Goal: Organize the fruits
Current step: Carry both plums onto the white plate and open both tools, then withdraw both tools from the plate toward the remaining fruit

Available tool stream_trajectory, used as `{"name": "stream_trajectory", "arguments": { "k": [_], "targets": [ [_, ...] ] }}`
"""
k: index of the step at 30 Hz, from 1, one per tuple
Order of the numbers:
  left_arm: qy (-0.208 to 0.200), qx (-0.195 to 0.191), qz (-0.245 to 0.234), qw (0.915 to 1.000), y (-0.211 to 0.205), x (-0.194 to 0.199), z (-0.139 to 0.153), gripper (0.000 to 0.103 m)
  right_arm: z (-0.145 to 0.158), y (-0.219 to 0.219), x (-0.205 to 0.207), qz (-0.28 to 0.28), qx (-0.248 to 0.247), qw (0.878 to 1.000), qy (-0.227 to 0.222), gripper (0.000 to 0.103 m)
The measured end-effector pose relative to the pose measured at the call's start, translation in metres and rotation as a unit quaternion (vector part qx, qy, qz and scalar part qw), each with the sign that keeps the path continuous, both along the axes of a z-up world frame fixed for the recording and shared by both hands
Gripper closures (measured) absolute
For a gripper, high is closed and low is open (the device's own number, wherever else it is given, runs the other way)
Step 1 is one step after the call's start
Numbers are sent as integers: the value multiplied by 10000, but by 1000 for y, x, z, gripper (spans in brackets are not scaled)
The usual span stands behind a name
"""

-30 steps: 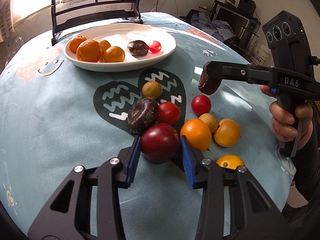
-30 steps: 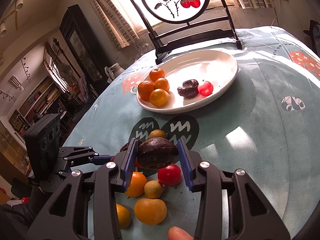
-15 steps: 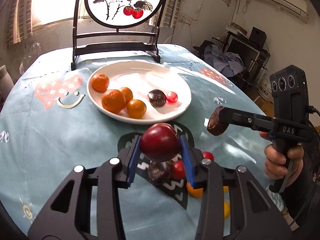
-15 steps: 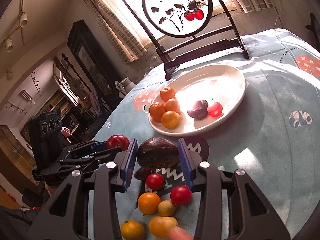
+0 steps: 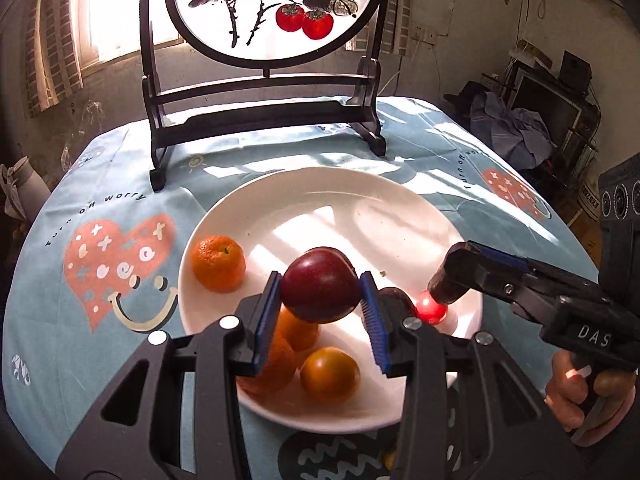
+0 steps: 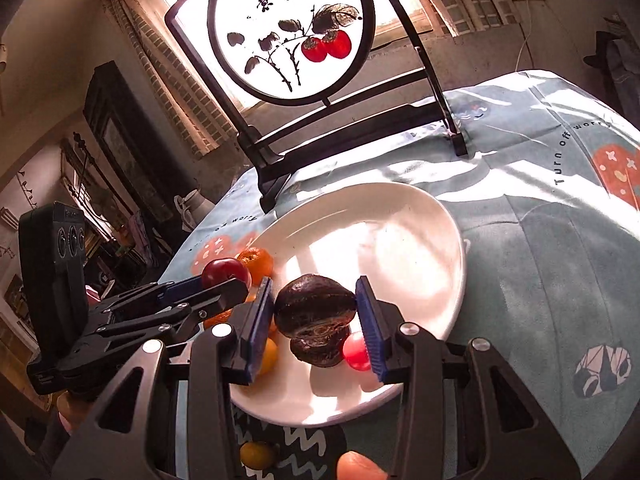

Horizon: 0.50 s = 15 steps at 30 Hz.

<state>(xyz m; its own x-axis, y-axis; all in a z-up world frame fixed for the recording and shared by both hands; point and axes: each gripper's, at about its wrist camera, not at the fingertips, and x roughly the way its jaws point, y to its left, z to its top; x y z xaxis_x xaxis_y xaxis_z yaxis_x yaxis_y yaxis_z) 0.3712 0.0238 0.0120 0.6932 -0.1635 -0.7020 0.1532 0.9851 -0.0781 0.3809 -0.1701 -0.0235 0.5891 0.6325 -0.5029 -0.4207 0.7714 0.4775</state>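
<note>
My left gripper point(image 5: 319, 322) is shut on a dark red plum point(image 5: 319, 285) and holds it above the white plate point(image 5: 360, 200). My right gripper point(image 6: 315, 328) is shut on a dark brown wrinkled fruit point(image 6: 314, 307) above the same plate point(image 6: 400, 216). On the plate lie several oranges point(image 5: 218, 263), another dark wrinkled fruit point(image 6: 318, 350) and a small red tomato point(image 6: 356, 352). The right gripper shows in the left wrist view point(image 5: 452, 280), and the left gripper with its plum point(image 6: 226, 273) shows in the right wrist view.
A black wooden stand with a round painted screen point(image 5: 264, 12) stands behind the plate. The table has a light blue printed cloth point(image 5: 104, 208). A small orange fruit point(image 6: 256, 454) lies on the cloth in front of the plate.
Both grippers have moved forward with their fruits, from over the loose fruits on the cloth to above the plate. The left gripper lifted the plum off the table a second ago.
</note>
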Motion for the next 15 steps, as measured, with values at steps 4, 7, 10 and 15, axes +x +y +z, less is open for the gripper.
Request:
{"name": "stream_trajectory", "arguments": {
  "k": [4, 7, 10, 15],
  "targets": [
    [83, 203, 297, 9993, 1, 1, -4, 27, -1, 0, 2, 66, -33, 10000, 54, 36],
    [-103, 250, 494, 9984, 5, -19, 6, 17, 9, -8, -9, 100, 3, 9999, 16, 35],
    [-226, 386, 620, 9971, 11, -49, 15, 11, 20, -17, -33, 209, -17, 9997, -134, 35],
    [-320, 364, 820, 9955, 20, -103, 17, 3, 20, -22, -84, 458, -221, 9983, -284, 35]
  ]
}}
